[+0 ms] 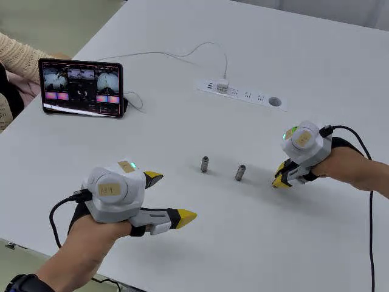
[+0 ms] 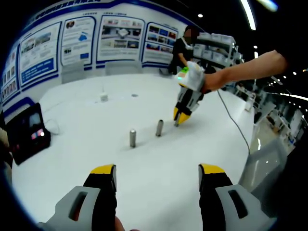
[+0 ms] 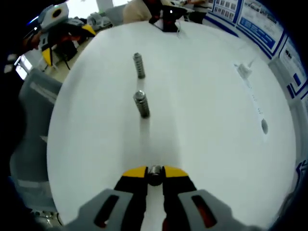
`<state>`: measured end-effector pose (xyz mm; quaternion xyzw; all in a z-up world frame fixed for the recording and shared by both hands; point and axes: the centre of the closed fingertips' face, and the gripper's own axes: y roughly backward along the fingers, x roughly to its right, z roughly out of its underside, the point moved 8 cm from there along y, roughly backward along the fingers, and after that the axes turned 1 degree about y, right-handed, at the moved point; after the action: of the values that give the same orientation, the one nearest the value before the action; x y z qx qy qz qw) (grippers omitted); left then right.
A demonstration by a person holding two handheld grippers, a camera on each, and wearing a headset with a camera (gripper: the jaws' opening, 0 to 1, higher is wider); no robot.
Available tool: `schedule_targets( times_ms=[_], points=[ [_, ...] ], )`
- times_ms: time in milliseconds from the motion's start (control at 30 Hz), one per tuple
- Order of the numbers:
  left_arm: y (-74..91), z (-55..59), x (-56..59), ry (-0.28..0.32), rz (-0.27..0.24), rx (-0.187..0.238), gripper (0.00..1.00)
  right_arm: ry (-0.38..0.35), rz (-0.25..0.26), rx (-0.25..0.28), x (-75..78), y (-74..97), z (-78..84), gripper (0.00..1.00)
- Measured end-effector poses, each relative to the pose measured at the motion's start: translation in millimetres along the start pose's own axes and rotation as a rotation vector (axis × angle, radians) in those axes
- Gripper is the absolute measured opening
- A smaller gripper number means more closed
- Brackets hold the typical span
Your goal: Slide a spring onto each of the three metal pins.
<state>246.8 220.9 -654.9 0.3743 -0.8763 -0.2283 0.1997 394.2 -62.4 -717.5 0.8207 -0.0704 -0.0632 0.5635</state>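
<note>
1. The left gripper (image 1: 169, 196) is at the near left of the white tabletop (image 1: 200, 243), held in a hand. Its jaws are spread wide, with nothing between them and nothing touching them. In the left gripper view the two yellow tips stand far apart over bare tabletop.
2. The right gripper (image 1: 281, 181) is at the right side, tips angled down to the tabletop surface. Its jaws are closed on a small round metal piece (image 3: 155, 170), pinched between the yellow tips. I cannot tell whether that piece is a pin or a spring.
3. Two pins stand upright near the middle of the tabletop, between the grippers. The nearer pin (image 1: 240, 172) stands just left of the right gripper's tips. The farther pin (image 1: 205, 163) stands just beyond it, toward the left gripper.
4. Coils show along both pins, so each looks to carry a spring. Neither gripper touches them.
5. A tablet (image 1: 82, 88) with a lit screen is propped at the far left, and a white power strip (image 1: 234, 92) with a cable lies beyond the pins.
</note>
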Motion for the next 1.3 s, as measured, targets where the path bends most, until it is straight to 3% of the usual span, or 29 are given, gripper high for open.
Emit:
schedule_targets(
  times_ms=[233,300,433,633,900,1233,1300],
  points=[
    [3.0,-2.4,-1.9,0.022,0.002,-0.008,0.68,-0.015,0.008,0.000,-0.3,-0.5,1.9,0.23],
    [4.9,-5.7,-1.9,0.017,-0.004,0.007,0.69,-0.025,0.026,0.006,0.6,1.4,4.1,0.26],
    [5.5,-11.0,-3.3,0.023,0.003,0.030,0.70,-0.113,0.027,0.047,-1.7,5.6,8.2,0.32],
    [5.6,-15.4,-4.2,0.018,-0.002,0.049,0.71,-0.181,0.041,0.070,-8.0,11.2,20.5,0.43],
    [7.4,-18.5,-6.1,0.018,-0.011,0.058,0.75,-0.309,0.050,0.157,-24.8,20.6,33.4,0.54],
    [9.2,-17.3,-9.3,0.023,-0.020,0.048,0.80,-0.379,0.059,0.208,-42.8,24.1,38.2,0.61],
    [11.6,-18.1,-9.6,0.026,-0.017,0.060,0.77,-0.400,0.064,0.224,-45.9,26.2,38.2,0.63]
  ],
)
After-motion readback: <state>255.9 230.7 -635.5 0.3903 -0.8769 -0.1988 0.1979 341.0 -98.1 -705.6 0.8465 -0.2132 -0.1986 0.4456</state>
